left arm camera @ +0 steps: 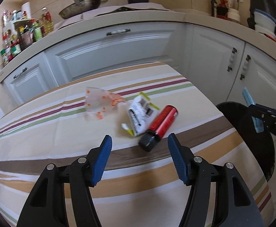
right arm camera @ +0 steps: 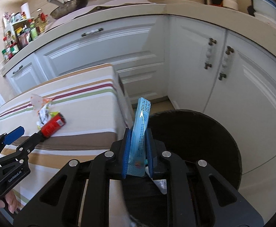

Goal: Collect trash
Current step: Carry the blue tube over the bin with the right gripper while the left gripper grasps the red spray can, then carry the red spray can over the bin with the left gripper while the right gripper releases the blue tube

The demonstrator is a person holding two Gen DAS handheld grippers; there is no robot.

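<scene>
The right hand-held gripper (right arm camera: pixel 137 151), clamped on a blue wrapper (right arm camera: pixel 140 130), hangs over the black bin (right arm camera: pixel 204 132), while the left hand-held gripper (left arm camera: pixel 139 145), jaws wide and empty, faces three pieces left near the worktop's (left arm camera: pixel 43 138) right edge: red tube (left arm camera: pixel 161 125), white carton (left arm camera: pixel 139 116), clear wrapper (left arm camera: pixel 100 103).

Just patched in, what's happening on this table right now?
Trash pickup is under way. The right gripper is shut on a blue wrapper, holding it over the black bin beside the table. The left gripper is open, aimed at the red tube near the striped tablecloth's edge. A white carton and a clear orange-dotted wrapper also lie there.
</scene>
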